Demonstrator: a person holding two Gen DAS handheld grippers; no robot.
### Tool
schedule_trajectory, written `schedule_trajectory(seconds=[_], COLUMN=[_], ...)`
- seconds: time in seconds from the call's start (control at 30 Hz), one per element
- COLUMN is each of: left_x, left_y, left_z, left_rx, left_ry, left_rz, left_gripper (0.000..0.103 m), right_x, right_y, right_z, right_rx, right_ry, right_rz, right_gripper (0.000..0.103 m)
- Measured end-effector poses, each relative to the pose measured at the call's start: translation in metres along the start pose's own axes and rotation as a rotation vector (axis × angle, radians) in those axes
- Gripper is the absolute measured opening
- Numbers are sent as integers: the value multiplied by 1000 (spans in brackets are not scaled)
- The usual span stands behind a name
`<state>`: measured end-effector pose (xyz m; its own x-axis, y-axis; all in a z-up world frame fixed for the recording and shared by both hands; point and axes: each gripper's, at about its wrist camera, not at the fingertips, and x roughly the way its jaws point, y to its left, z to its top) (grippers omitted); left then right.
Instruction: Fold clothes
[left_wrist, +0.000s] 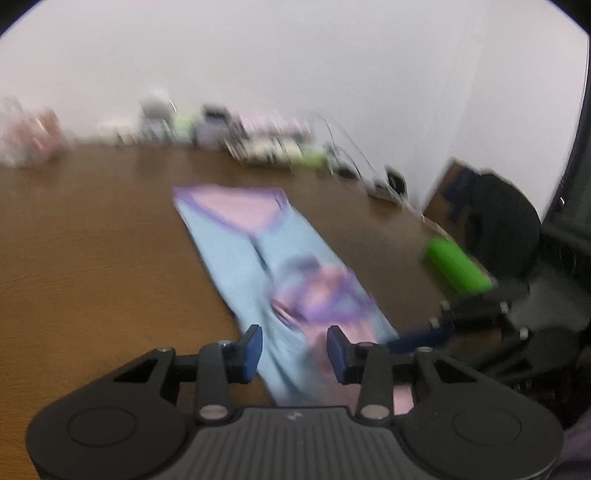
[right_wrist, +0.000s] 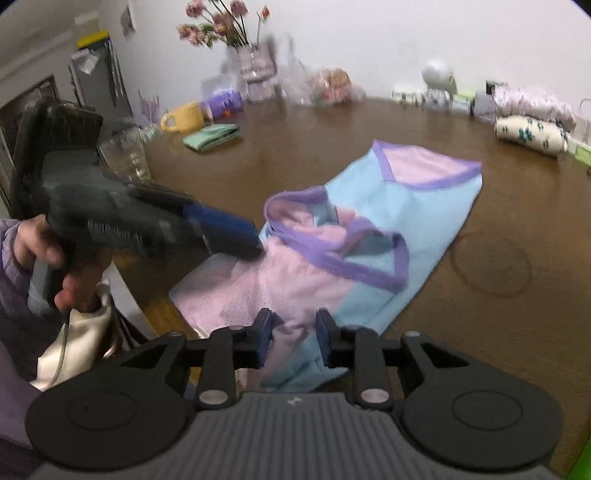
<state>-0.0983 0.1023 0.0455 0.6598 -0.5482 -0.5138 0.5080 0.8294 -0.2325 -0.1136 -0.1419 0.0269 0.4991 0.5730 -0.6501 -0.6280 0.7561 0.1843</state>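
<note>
A light blue and pink garment (right_wrist: 369, 236) with purple trim lies partly folded on the brown table (right_wrist: 509, 325); its near part is bunched up. In the left wrist view the same garment (left_wrist: 236, 251) is blurred. My left gripper (left_wrist: 295, 341) hovers over the near end of the garment with its jaws apart, the cloth lying below the gap. It also shows in the right wrist view as the left gripper (right_wrist: 255, 242), its blue tips at the garment's left edge and a hand holding it. My right gripper (right_wrist: 293, 326) stands open over the garment's near hem.
Along the far side of the table stand a yellow mug (right_wrist: 184, 117), a folded green cloth (right_wrist: 212, 136), a vase of flowers (right_wrist: 255, 70) and rolled cloths (right_wrist: 530, 136). A glass jar (right_wrist: 127, 155) stands near the table's left edge. A dark chair (left_wrist: 506, 229) is at the right.
</note>
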Motion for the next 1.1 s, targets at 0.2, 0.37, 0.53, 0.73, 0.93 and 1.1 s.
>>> schedule_trajectory(seconds=[0.2,0.37,0.53,0.73,0.93,1.1], left_x=[9,16,16,15,-15,-18], left_y=[-22,-24,-24,-22,-17,-39], left_z=[-17,-28,-29,-30,-30,-41], left_rx=[158,198,207,154,147,263], left_ry=[62,109,92,85,24,9], left_rz=[-131,-100,-104,-111,-129,-101], left_gripper=[39,39,41,46,75,80], right_x=[-16,-15,-24,-21,-24,-29], right_y=[2,11,13,19,7,9], right_z=[3,-5,-14,-27,-29,-30], right_rx=[-30,-87,-119,-169,-162,-187], right_ry=[-49,-2,-6,-18,-33,-13], right_rz=[-1,-2,22,3,-15,48], right_gripper=[36,50,64,58,9,6])
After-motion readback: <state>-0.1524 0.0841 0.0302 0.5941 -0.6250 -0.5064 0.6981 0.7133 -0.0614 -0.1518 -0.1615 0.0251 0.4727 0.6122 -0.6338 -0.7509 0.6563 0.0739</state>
